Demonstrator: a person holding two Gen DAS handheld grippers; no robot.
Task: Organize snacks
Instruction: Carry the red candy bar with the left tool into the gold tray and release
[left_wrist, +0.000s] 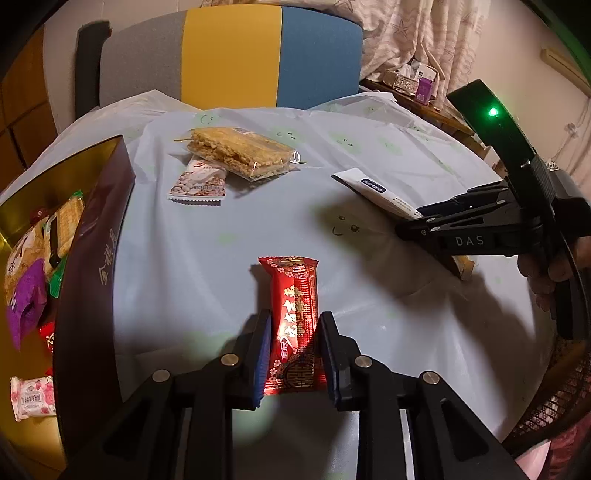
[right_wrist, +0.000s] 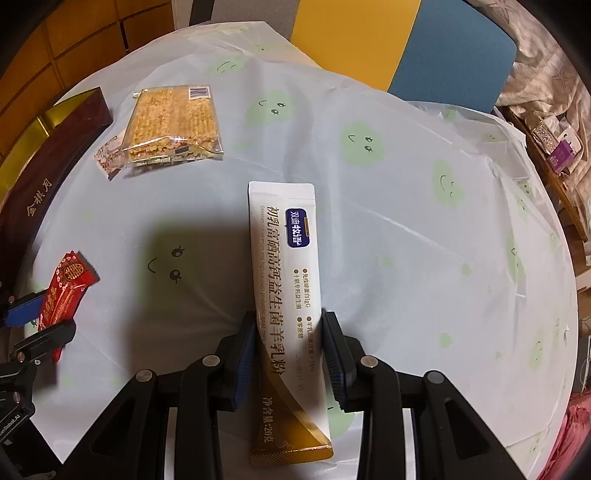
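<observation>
My left gripper (left_wrist: 294, 334) is shut on a red snack packet (left_wrist: 293, 310), held just above the table; it also shows in the right wrist view (right_wrist: 64, 295). My right gripper (right_wrist: 289, 334) is shut on a long white and gold sachet (right_wrist: 286, 280), which also shows in the left wrist view (left_wrist: 373, 190). A clear-wrapped crispy bar (left_wrist: 240, 151) and a small white peanut packet (left_wrist: 199, 182) lie at the far side of the table. A dark brown box (left_wrist: 92, 258) with a gold inside stands at the left, with several snacks in it.
The round table (right_wrist: 406, 240) has a pale blue cloth with green smiley faces. A grey, yellow and blue chair (left_wrist: 229, 55) stands behind it. A wooden side table (right_wrist: 554, 166) with small items is at the right.
</observation>
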